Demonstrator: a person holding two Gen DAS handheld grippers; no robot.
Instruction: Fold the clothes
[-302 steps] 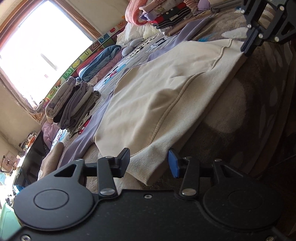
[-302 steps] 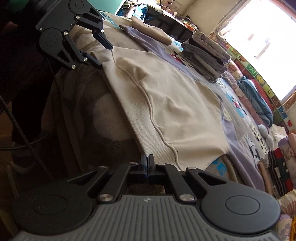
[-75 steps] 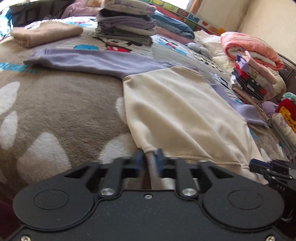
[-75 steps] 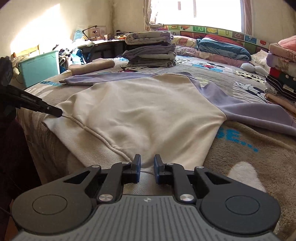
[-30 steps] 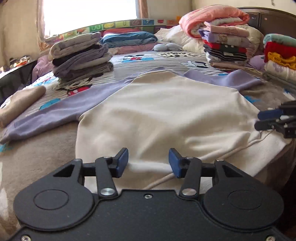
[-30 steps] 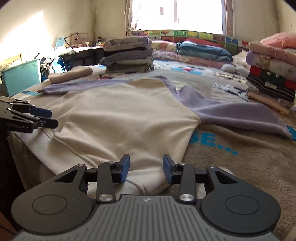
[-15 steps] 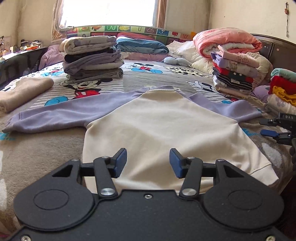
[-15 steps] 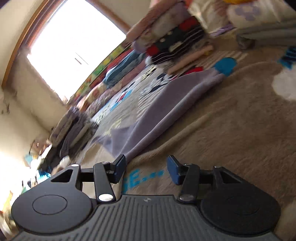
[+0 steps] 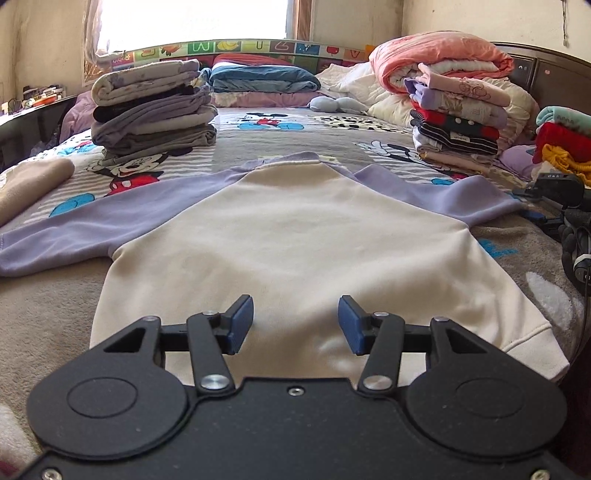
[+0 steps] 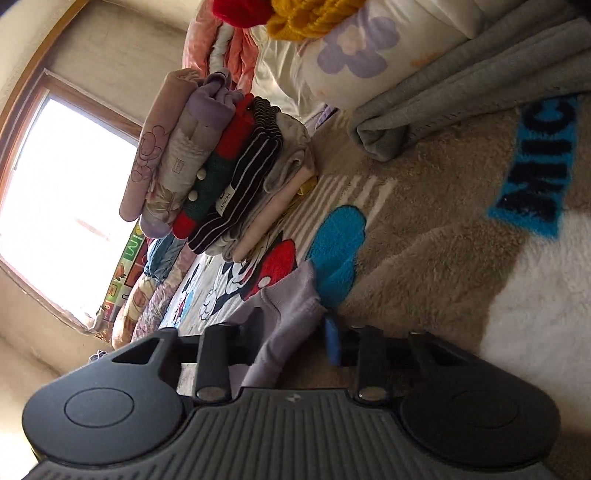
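— Jaws first: how do they stand?

— Both wide. Left gripper (image 9: 295,319) hangs over the hem of the sweatshirt (image 9: 295,236), its blue pads (image 9: 240,323) apart with nothing between them. Right gripper (image 10: 293,338) is tipped on its side, fingers spread around the end of the right sleeve (image 10: 284,314) — the cuff lies in the gap, not pinched.

— And the sweatshirt itself?

— Spread flat on the blanket (image 9: 44,295), cream body toward the left camera, collar away, lilac sleeves out to either side. The left sleeve (image 9: 85,229) reaches to the picture's edge.

— Anything around it?

— Folded stacks: a grey stack (image 9: 151,114) beyond the left sleeve, a striped stack (image 9: 454,122) beyond the right — the latter also looms close in the right view. A window (image 9: 192,20) glares behind.
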